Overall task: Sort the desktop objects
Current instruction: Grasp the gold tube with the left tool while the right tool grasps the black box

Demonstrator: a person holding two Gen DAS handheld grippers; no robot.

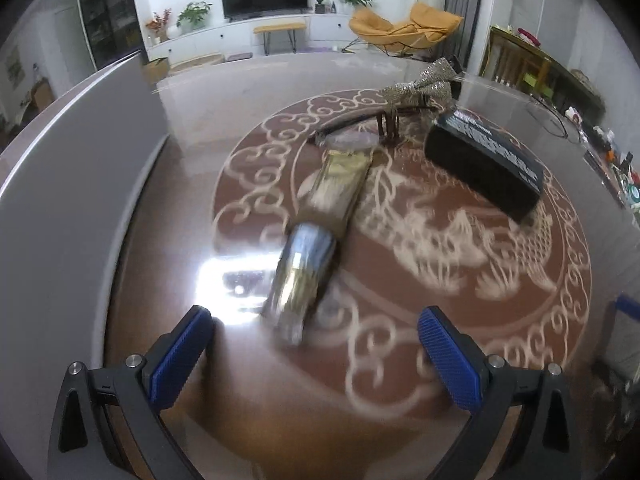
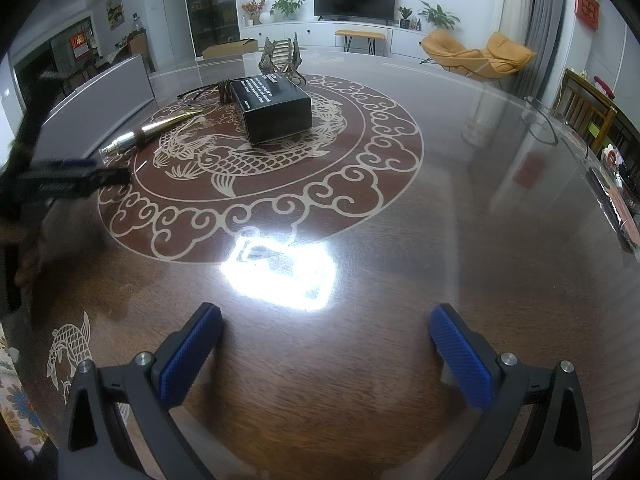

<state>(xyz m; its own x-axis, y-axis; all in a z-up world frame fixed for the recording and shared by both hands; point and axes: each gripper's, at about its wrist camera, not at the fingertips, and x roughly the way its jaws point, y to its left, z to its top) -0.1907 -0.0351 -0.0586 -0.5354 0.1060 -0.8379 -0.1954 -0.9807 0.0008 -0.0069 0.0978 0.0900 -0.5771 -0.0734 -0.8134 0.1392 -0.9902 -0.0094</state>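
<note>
Left gripper (image 1: 316,330): jaws spread, empty. The silver-and-gold bullet-shaped metal pen (image 1: 316,236) lies on the glossy brown patterned tabletop (image 1: 400,380), just ahead between them. Right gripper (image 2: 326,326): jaws spread, empty; black rectangular cardboard box (image 2: 276,106) well ahead.

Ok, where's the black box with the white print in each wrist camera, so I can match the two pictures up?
Left wrist view: the black box lies right of centre, beyond the open left gripper.
Right wrist view: it sits upper centre-left, far beyond the open right gripper.
Shared landmark: the silver and gold bullet-shaped object, lying left of the box in both views.
</note>
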